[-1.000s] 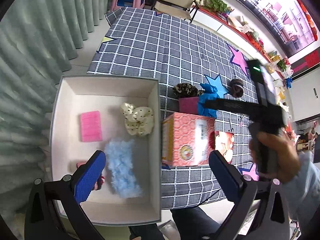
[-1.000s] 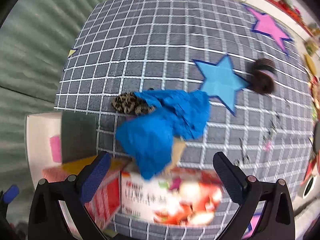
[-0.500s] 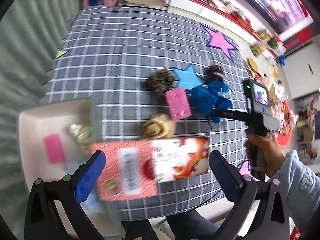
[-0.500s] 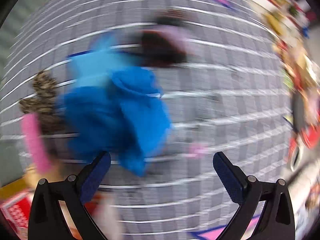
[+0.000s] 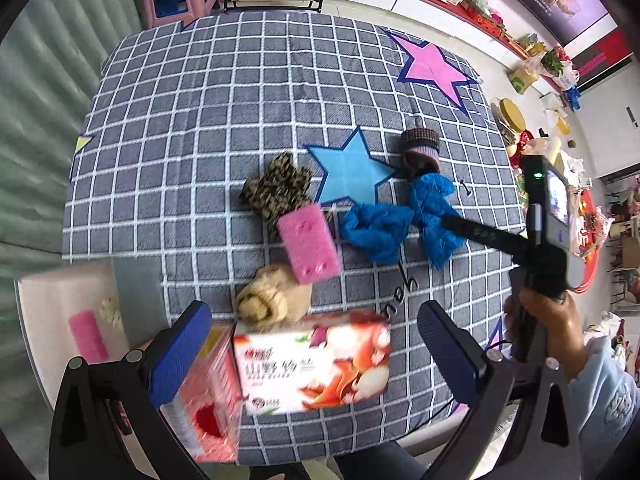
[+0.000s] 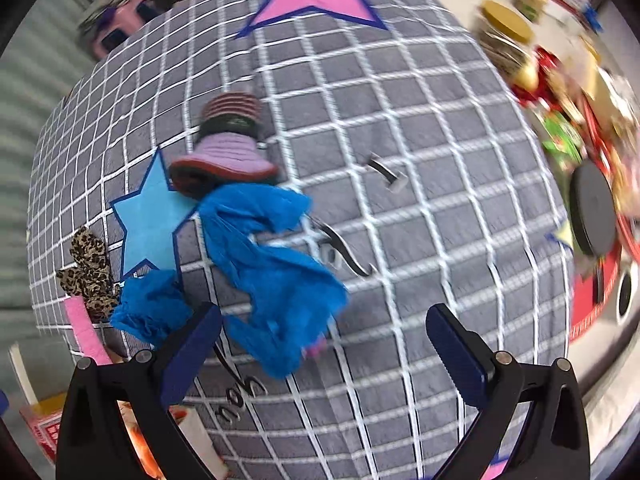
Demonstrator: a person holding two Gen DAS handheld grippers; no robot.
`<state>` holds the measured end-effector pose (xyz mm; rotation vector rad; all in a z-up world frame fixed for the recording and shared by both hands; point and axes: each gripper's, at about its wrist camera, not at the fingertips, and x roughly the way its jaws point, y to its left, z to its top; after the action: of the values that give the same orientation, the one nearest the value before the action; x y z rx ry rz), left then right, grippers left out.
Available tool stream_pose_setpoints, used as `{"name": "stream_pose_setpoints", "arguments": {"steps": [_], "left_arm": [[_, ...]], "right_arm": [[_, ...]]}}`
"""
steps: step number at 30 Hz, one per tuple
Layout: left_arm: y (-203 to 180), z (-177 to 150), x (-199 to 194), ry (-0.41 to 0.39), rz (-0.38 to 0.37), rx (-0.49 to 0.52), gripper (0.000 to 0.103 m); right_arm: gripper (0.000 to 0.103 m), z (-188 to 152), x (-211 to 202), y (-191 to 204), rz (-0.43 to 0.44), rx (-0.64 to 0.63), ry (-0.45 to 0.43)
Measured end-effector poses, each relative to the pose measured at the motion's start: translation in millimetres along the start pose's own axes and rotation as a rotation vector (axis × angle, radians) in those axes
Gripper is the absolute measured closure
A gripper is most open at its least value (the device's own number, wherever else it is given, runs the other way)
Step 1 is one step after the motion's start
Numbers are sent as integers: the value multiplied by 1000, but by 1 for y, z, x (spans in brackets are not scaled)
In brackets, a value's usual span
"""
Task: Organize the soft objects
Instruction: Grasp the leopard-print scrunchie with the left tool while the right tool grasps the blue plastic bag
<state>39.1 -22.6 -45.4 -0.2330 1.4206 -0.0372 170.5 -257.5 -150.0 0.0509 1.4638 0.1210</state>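
left wrist view | checked table cloth (image 5: pixel 240 92) fills frame | white box (image 5: pixel 60 300) lower left | blue cloth (image 6: pixel 272 264) centre, between right gripper (image 6: pixel 324 344) jaws spread wide, empty | left gripper (image 5: pixel 316 344) jaws wide, empty | risk: thin crumpled cloth slips a shallow pinch

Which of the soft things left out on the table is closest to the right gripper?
The crumpled blue cloth. It lies just ahead of the open right gripper, while the leopard-print piece, pink sponge and striped knit hat sit farther off.
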Motion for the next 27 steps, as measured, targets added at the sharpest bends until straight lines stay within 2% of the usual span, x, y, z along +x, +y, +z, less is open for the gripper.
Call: {"name": "stream_pose_setpoints", "arguments": {"steps": [6, 10, 16, 22, 25, 27], "left_arm": [[-12, 34, 19, -1, -6, -44, 0], [1, 67, 53, 35, 58, -106, 0], [27, 104, 126, 159, 143, -185, 0], [35, 105, 177, 268, 232, -187, 0], [36, 102, 189, 305, 242, -176, 0], [38, 100, 195, 338, 215, -181, 0]], "right_arm": [[0, 17, 36, 15, 28, -39, 41], [0, 21, 57, 31, 23, -119, 66], [0, 13, 73, 31, -22, -197, 67], [0, -18, 81, 53, -49, -284, 64], [8, -26, 80, 60, -51, -302, 61], [24, -30, 68, 57, -49, -311, 47]]}}
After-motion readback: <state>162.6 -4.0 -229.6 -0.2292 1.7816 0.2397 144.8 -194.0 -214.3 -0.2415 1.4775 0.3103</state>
